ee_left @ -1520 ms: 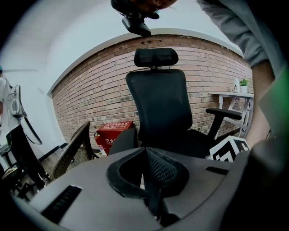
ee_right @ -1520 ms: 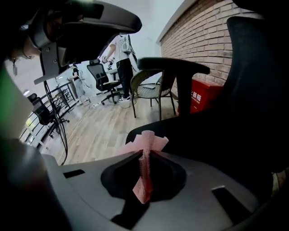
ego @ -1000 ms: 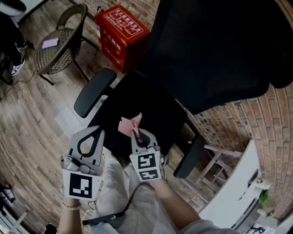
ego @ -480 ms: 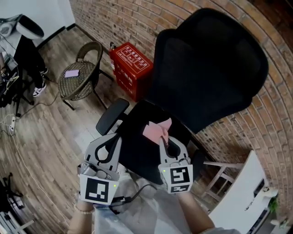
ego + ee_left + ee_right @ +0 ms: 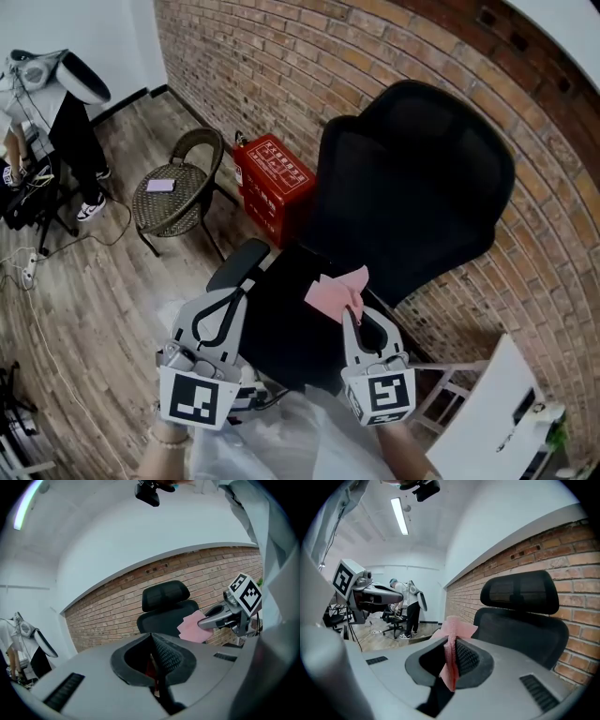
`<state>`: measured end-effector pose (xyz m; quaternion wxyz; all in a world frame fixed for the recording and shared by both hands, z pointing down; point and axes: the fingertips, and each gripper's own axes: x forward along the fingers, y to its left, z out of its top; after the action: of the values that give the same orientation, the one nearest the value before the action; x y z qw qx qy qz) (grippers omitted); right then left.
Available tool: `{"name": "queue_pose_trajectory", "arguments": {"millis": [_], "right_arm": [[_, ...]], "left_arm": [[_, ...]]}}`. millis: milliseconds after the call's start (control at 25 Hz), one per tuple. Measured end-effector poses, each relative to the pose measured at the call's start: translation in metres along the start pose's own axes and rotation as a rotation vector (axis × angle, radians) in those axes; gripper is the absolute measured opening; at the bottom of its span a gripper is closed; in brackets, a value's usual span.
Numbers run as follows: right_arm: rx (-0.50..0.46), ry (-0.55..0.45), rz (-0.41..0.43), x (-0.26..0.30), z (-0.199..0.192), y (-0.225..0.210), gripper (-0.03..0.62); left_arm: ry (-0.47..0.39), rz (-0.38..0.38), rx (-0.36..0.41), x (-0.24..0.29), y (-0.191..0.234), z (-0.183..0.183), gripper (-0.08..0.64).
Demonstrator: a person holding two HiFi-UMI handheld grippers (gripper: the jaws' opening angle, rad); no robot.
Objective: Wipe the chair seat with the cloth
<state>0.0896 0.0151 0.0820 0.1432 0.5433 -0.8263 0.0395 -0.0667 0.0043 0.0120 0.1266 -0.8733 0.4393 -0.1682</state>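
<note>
A black office chair stands against the brick wall, its seat (image 5: 281, 309) dark and bare. A pink cloth (image 5: 337, 292) hangs over the seat's right side, pinched in my right gripper (image 5: 351, 309), which is shut on it; the cloth (image 5: 451, 656) shows between the jaws in the right gripper view. My left gripper (image 5: 229, 296) hovers at the seat's front left, near the armrest (image 5: 237, 263), shut with nothing in it. From the left gripper view I see the chair's headrest (image 5: 165, 595) and the cloth (image 5: 193, 626) held by the other gripper.
A red box (image 5: 277, 184) stands on the floor left of the chair, with a wicker chair (image 5: 173, 198) further left. A white table (image 5: 473, 412) is at the lower right. A person (image 5: 408, 609) stands far off by the wall.
The head view has lifted and pulled back, so the whole chair back now shows. My right gripper has moved right and up with the cloth. The left gripper stays shut.
</note>
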Motion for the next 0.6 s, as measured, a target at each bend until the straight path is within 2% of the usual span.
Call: {"name": "queue_pose_trajectory", "arguments": {"millis": [320,600], "right_arm": [[-0.009,-0.032,-0.007,-0.006,0.016,0.002,0.055],[0.011,-0.022,0.016,0.000,0.011,0.012,0.055]], "left_arm": [[-0.013,0.026,-0.018,-0.011,0.002,0.005,0.018],[-0.005,0.029,-0.021,-0.015,0.001,0.001,0.018]]}}
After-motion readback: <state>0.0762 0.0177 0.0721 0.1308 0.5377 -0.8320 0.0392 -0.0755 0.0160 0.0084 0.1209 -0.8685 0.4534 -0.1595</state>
